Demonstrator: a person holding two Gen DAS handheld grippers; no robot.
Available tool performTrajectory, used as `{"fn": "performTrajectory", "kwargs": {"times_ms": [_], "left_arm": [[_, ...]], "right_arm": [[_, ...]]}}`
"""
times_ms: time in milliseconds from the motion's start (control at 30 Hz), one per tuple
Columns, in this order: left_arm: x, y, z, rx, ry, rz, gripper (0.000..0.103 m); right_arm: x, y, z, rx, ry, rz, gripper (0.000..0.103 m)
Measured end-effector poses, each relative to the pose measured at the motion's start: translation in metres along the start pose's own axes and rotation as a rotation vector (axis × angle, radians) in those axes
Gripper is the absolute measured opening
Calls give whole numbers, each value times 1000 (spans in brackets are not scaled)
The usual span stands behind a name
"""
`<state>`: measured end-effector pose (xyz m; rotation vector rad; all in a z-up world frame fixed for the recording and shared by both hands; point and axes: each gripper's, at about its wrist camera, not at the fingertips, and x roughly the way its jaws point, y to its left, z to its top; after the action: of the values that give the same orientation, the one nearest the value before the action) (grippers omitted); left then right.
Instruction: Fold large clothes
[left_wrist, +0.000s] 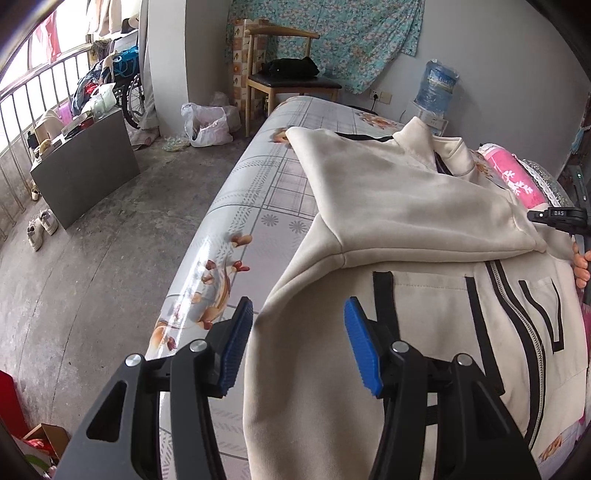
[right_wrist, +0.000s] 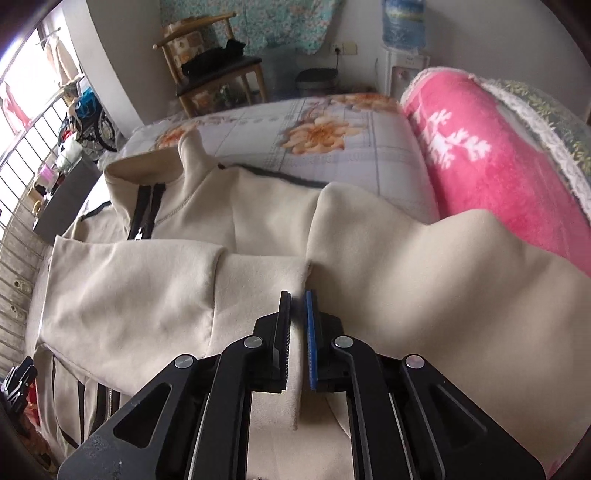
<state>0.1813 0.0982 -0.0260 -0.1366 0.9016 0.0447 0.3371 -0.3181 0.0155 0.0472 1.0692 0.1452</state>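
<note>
- The cream zip jacket (left_wrist: 406, 206) lies flat on the bed (left_wrist: 258, 192), covering its near half, with a sleeve folded across the chest and the collar pointing toward the wooden chair (left_wrist: 284, 70) beyond the bed's far end.
- Left tongs (left_wrist: 299, 347) hover at the jacket's hem corner, by the bed's edge: jaws roughly half open, blue pads (left_wrist: 364, 350) apart, cloth below them but nothing pinched.
- Right tongs (right_wrist: 298, 332) sit low on the jacket's other side, just beside the pink blanket roll (right_wrist: 487, 162).
- Their jaws stand nearly together, with a narrow gap and a raised fold of cream fabric running between the pads (right_wrist: 311, 339).
- Whether the pads actually press on that fold I cannot tell; the view is blurred there.
- In the left view, the right tongs' black body shows at the jacket's far edge, a person's fingers wrapped round the handle.
</note>
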Motion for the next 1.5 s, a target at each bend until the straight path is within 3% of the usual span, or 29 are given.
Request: {"fn": "performTrajectory", "kwargs": {"times_ms": [100, 233, 367, 467, 633, 700, 733, 833, 1100, 1333, 1500], "left_arm": [[-12, 5, 11, -16, -11, -4, 51], [-12, -9, 33, 14, -22, -24, 51], [11, -32, 54, 26, 0, -58, 51], [36, -50, 70, 45, 40, -80, 51], [81, -75, 90, 101, 97, -40, 61], [96, -80, 89, 106, 128, 0, 64], [99, -83, 87, 121, 125, 14, 66], [101, -95, 80, 177, 106, 55, 74], [101, -96, 72, 140, 62, 93, 82], [101, -93, 68, 114, 30, 91, 84], [102, -93, 69, 108, 28, 85, 88]], "right_arm": [[-29, 8, -5, -23, -83, 35, 13], [-23, 43, -21, -154, -37, 93, 13], [11, 53, -37, -204, 65, -4, 19], [13, 50, -44, -214, 56, -40, 23], [-3, 35, -50, -159, 48, -17, 35], [-16, 29, -54, -140, 32, 6, 45], [-26, 24, -56, -127, 14, 14, 54], [-57, 7, -62, -81, -31, 44, 64], [-134, -92, -98, 184, -119, -45, 69], [-161, -231, -165, 591, -135, -156, 69], [-175, -310, -199, 857, -218, -142, 67]]}}
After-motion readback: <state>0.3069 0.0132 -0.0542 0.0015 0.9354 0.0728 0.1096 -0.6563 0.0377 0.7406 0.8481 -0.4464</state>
